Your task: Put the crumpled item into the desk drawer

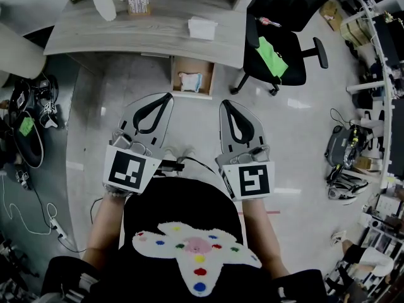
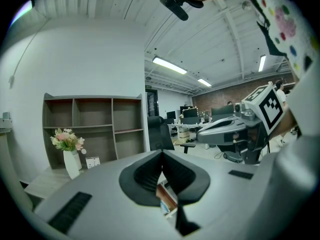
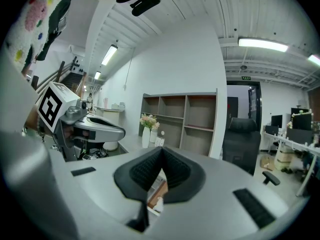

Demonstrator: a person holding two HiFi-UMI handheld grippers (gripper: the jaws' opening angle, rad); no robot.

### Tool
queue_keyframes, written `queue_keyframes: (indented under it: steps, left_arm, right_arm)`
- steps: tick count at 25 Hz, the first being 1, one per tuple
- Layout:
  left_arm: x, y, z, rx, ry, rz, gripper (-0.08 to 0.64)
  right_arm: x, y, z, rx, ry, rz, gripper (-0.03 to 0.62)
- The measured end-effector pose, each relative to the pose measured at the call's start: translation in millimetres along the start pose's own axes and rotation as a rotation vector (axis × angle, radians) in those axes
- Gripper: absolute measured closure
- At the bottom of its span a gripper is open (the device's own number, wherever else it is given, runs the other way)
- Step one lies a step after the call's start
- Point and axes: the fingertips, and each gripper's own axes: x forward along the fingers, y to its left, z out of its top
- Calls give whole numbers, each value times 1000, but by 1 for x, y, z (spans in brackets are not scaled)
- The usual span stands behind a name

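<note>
A white crumpled item (image 1: 202, 28) lies on the grey wooden desk (image 1: 126, 33) at the top of the head view. Below the desk edge an open wooden drawer (image 1: 192, 77) holds a white and blue object (image 1: 190, 80). My left gripper (image 1: 165, 97) and right gripper (image 1: 225, 103) hang side by side over the floor, short of the drawer. Both are shut with nothing between the pads. In the left gripper view the jaws (image 2: 161, 153) meet at their tips, and the drawer (image 2: 167, 199) shows in the gap below. The right gripper (image 3: 161, 149) looks the same, with the drawer (image 3: 157, 189) below.
A white vase of flowers (image 1: 104, 2) and a small card stand (image 1: 137, 2) sit on the desk. A black office chair (image 1: 278, 49) carrying a green cloth (image 1: 271, 55) stands right of the drawer. Cables and bags (image 1: 28, 131) lie at left, equipment (image 1: 344, 147) at right.
</note>
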Motion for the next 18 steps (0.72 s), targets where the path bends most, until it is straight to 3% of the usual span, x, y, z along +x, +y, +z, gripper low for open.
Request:
queue_keyframes:
  steps: [18]
  left_arm:
    - [1, 4, -2, -9, 1, 3, 548]
  right_arm:
    - [5, 3, -4, -4, 15, 10, 589]
